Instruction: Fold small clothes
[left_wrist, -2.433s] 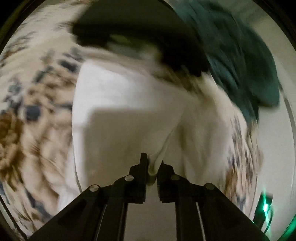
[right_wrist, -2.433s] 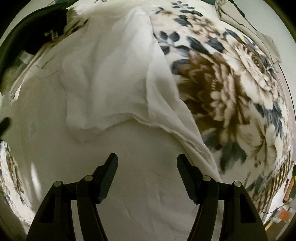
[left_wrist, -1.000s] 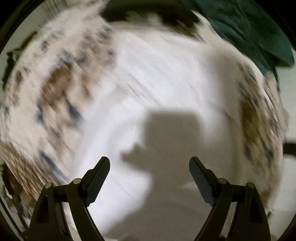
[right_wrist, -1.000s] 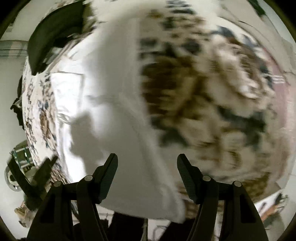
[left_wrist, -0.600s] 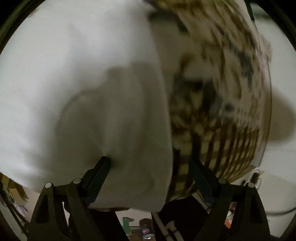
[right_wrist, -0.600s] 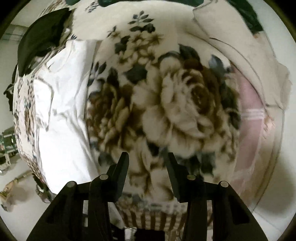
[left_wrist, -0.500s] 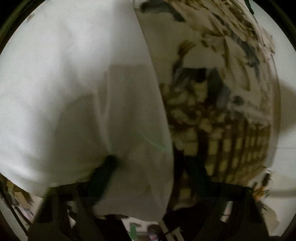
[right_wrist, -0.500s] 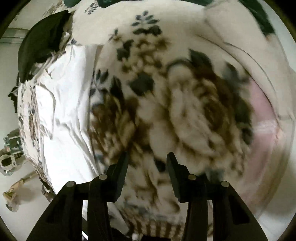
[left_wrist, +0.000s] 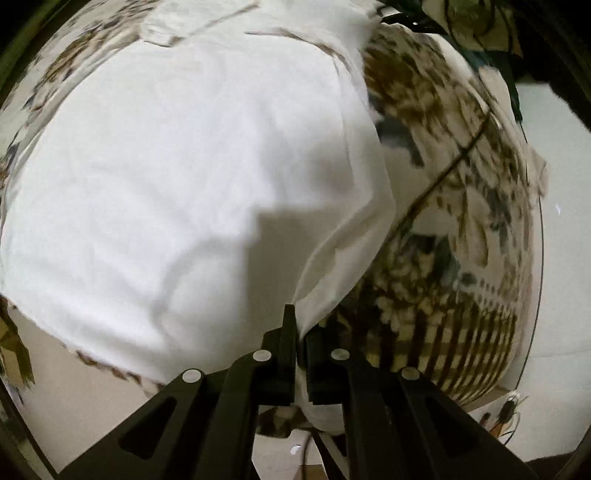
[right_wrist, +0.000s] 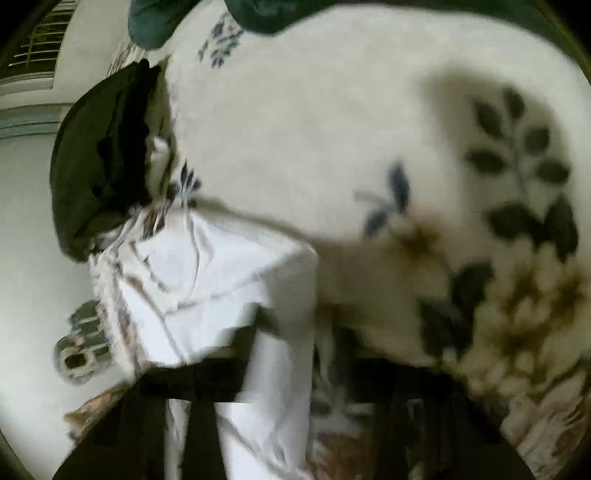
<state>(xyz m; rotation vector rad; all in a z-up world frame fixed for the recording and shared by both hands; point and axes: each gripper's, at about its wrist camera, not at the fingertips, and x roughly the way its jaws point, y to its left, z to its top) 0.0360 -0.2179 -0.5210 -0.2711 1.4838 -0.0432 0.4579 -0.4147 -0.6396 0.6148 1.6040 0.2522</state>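
Note:
A white garment (left_wrist: 184, 177) lies spread on a floral blanket (left_wrist: 461, 206). My left gripper (left_wrist: 300, 332) is shut on the garment's near right edge, and the cloth rises from the jaws in a pulled fold. In the right wrist view the white garment (right_wrist: 221, 280) lies at the lower left, partly folded, with seams showing. My right gripper (right_wrist: 295, 373) is heavily blurred at the bottom; its fingers straddle the garment's right edge and I cannot tell how far apart they stand.
A dark garment (right_wrist: 99, 166) lies at the blanket's far left edge in the right wrist view. Dark green cloth (right_wrist: 166, 22) sits at the top. The floral blanket (right_wrist: 406, 147) fills the right. Beyond the blanket's near edge the floor (left_wrist: 554, 387) shows.
My left gripper has closed from wide open onto the garment's edge. My right gripper has swung left from the flower pattern to the garment's corner, with strong motion blur.

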